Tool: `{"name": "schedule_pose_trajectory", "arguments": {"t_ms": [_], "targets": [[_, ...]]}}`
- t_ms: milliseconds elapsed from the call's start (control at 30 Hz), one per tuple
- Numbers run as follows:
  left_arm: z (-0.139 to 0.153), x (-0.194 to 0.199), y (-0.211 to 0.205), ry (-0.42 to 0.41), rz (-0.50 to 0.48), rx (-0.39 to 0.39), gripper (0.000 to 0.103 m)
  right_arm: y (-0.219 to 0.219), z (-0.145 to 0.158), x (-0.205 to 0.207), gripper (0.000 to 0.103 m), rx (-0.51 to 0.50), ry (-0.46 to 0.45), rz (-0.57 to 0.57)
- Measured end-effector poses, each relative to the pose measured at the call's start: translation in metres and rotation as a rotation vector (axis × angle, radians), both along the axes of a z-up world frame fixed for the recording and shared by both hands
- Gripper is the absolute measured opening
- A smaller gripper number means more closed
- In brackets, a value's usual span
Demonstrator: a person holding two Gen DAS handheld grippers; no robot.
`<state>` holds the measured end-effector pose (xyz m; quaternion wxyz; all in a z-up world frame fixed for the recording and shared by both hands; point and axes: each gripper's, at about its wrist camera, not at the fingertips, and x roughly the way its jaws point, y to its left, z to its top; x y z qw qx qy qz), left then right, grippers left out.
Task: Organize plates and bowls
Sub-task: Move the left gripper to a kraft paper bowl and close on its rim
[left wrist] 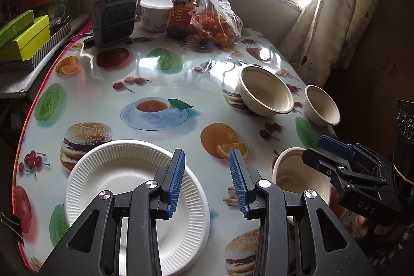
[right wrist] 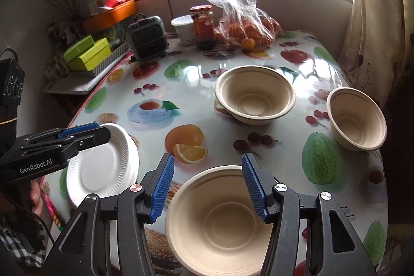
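Note:
A white paper plate (left wrist: 124, 185) lies near the front left of the fruit-print table (left wrist: 155, 74); in the right wrist view it looks like a small stack of plates (right wrist: 103, 164). My left gripper (left wrist: 207, 154) hangs open just right of it, nothing between the pads; it also shows as the left gripper (right wrist: 85, 133) over the plate's edge. Three beige paper bowls stand upright and apart: a near bowl (right wrist: 220, 219), a wide middle bowl (right wrist: 254, 95) and a small right bowl (right wrist: 357, 118). My right gripper (right wrist: 207, 159) is open above the near bowl's far rim, not pressing it.
At the table's back stand a small grey fan (left wrist: 113, 17), a white tub (left wrist: 155, 14), an orange-labelled jar (left wrist: 181, 14) and a plastic bag of oranges (left wrist: 217, 27). Green boxes (left wrist: 23, 38) sit on a shelf at left. A curtain (left wrist: 331, 17) hangs at right.

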<state>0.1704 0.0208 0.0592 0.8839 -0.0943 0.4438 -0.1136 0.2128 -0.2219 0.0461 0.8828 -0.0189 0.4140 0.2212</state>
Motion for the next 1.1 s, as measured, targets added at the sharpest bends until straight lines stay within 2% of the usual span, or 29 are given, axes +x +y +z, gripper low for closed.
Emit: {"name": "schedule_pose_trajectory", "arguments": {"t_ms": [400, 767, 1100], "targets": [[0.003, 0.046, -0.037, 0.004, -0.038, -0.028, 0.037, -0.061, -0.007, 0.028, 0.056, 0.046, 0.004, -0.129], [0.001, 0.102, -0.062, 0.004, -0.047, 0.015, 0.037, -0.068, -0.013, 0.070, 0.056, 0.055, 0.010, -0.143], [-0.019, 0.142, -0.076, 0.062, -0.043, 0.009, 0.037, -0.066, -0.026, 0.101, 0.056, 0.073, 0.049, -0.115]]}}
